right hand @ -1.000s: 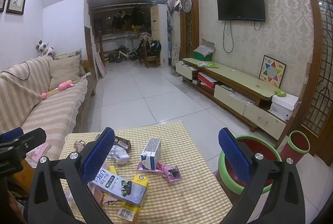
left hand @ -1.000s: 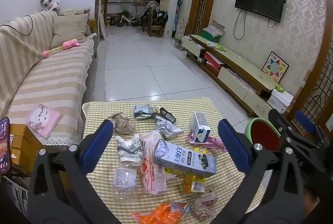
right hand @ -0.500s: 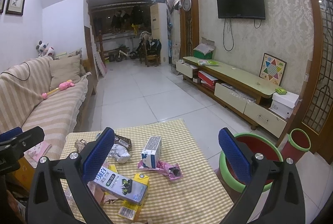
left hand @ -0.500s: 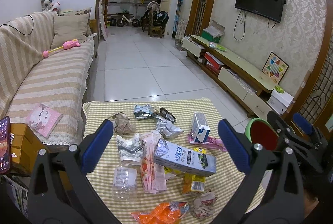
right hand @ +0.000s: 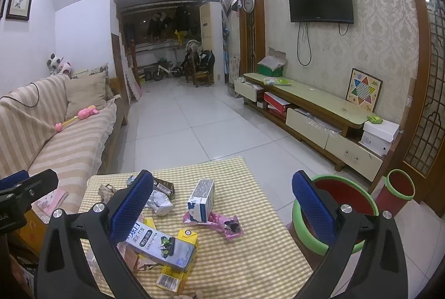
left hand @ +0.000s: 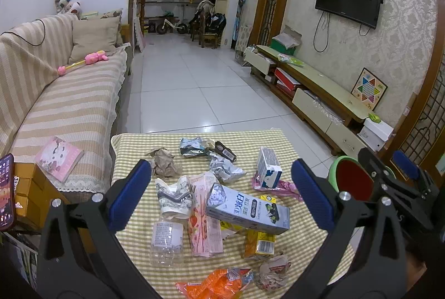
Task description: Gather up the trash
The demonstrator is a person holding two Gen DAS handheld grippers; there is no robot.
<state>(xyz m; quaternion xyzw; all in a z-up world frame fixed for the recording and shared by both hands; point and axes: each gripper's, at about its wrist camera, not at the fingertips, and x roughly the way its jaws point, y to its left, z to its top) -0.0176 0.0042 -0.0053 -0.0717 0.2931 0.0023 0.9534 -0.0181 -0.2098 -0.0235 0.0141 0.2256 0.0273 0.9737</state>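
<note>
Hovering above a checked tablecloth point(left hand: 278, 137) strewn with litter, both grippers are seen with their blue pads spread wide and nothing held between them. The left gripper point(left hand: 219, 194) is framed almost squarely over a long toothpaste box point(left hand: 247, 208), which is set just ahead of the fingers at about 12 o'clock, resting on other wrappers. Its long axis is laid from 10 o'clock to 4 o'clock, so it lies nearly across the line of the open pads rather than between them; a turn of the wrist would probably be needed for a grip across the narrow sides. From the right gripper point(right hand: 221, 203) the same box point(right hand: 160, 244) is found low at 8 o'clock, beneath the left-hand finger, which suggests the left hand is the better placed of the two. A small upright carton point(right hand: 201, 200) is seen at 11 o'clock between the right gripper's pads, on a pink wrapper point(right hand: 219, 222). A red bin with a green rim point(right hand: 347, 201) is stationed off the table's edge at 3 o'clock, beside the right gripper, where the litter is presumably bound.
</note>
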